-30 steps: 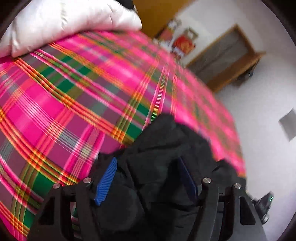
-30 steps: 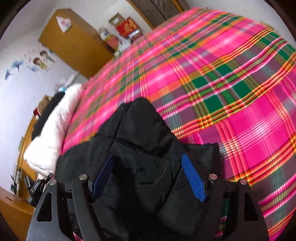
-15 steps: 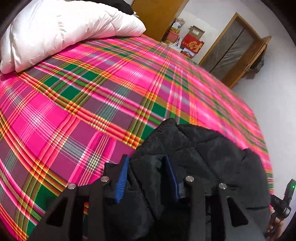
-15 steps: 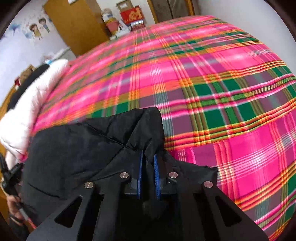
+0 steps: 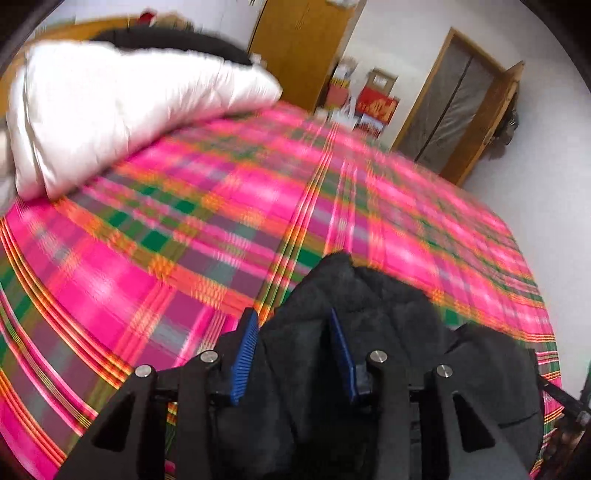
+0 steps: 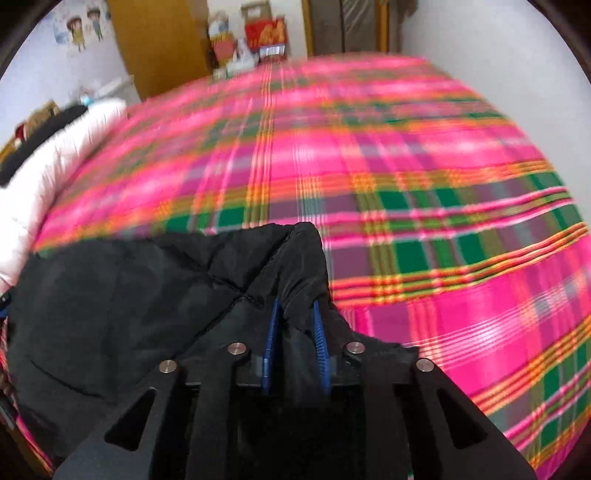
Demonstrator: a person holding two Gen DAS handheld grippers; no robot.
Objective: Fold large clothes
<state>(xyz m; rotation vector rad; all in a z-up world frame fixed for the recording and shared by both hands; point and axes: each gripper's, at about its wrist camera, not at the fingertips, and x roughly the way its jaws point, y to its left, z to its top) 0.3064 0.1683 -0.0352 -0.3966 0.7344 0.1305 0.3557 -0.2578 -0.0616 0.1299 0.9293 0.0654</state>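
Through the left wrist camera I see my left gripper (image 5: pixel 293 350) clamped on a thick bunch of the black quilted jacket (image 5: pixel 388 332); both blue pads (image 5: pixel 243 354) press into the padding, and the fabric bulges up ahead of the fingertips into a raised peak. The rest of the jacket spreads off to the gripper's right and down below it, lying over the near edge of the pink plaid bedspread (image 5: pixel 184 258). Far ahead and to the left of this gripper a white duvet (image 5: pixel 122 107) is heaped at the head of the bed, with something dark on top of it that I cannot make out through the blur.

In the right wrist camera, my right gripper (image 6: pixel 295 350) is pinched on a narrower fold of the same black quilted jacket (image 6: pixel 129 295). Its jaws have just eased a little wider, yet the pads (image 6: pixel 317 339) are pressed against the fabric between them. The fold rises to a point just ahead of the fingertips, and the jacket's body stretches away to this gripper's left. The pink plaid bedspread (image 6: pixel 406 184) fills everything ahead and to the right. Beyond the far end of the bed stand a wooden wardrobe (image 6: pixel 162 40) and some red boxes (image 6: pixel 266 33).
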